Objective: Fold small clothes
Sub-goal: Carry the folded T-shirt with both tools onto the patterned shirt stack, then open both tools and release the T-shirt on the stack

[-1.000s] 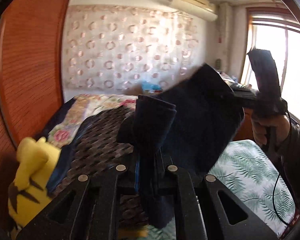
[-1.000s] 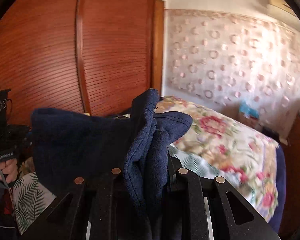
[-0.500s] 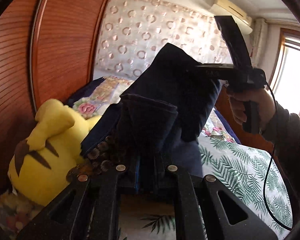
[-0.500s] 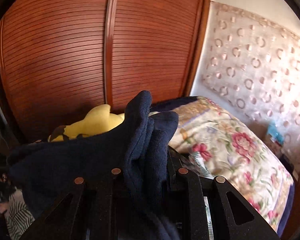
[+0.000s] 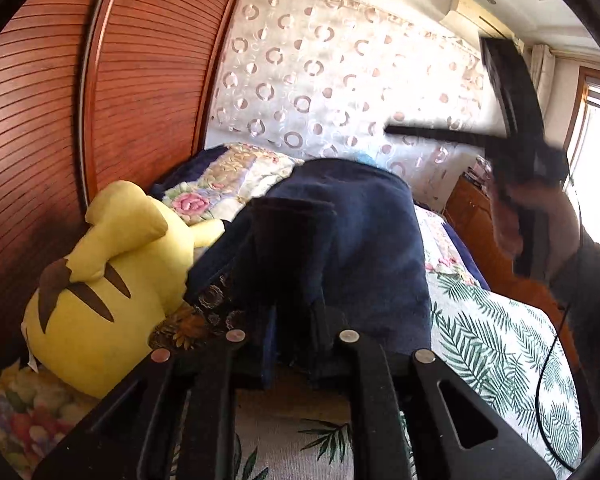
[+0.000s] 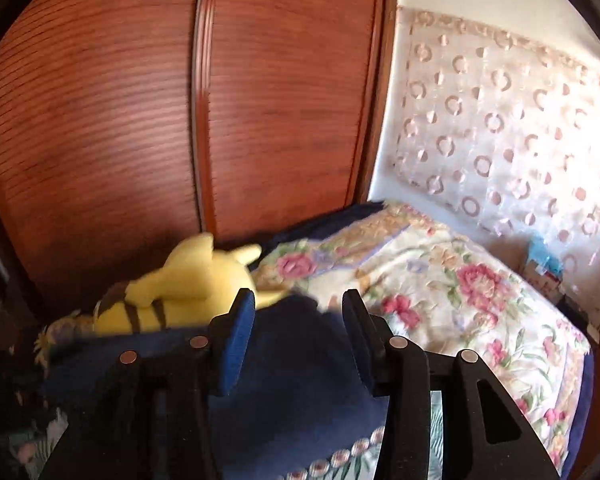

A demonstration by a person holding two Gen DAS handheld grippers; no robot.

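Since the navy garment (image 5: 364,240) lies slumped on the bed just beside the yellow plush toy (image 5: 112,280), it reads soft and light; left gripper (image 5: 292,320) fingers pinch its hem while easing apart; right gripper (image 6: 300,336) fingers are spreading, pressing nothing; grip edges.

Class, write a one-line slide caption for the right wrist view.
Right gripper opening above the navy cloth on the bed, nothing pinched; yellow plush toy behind.

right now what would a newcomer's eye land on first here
The bright yellow plush toy lying against the reddish wooden wardrobe on the left. Next, the navy garment draped mid-bed over the floral quilt, one bunched edge between the left hand-held gripper fingers, which are opening.
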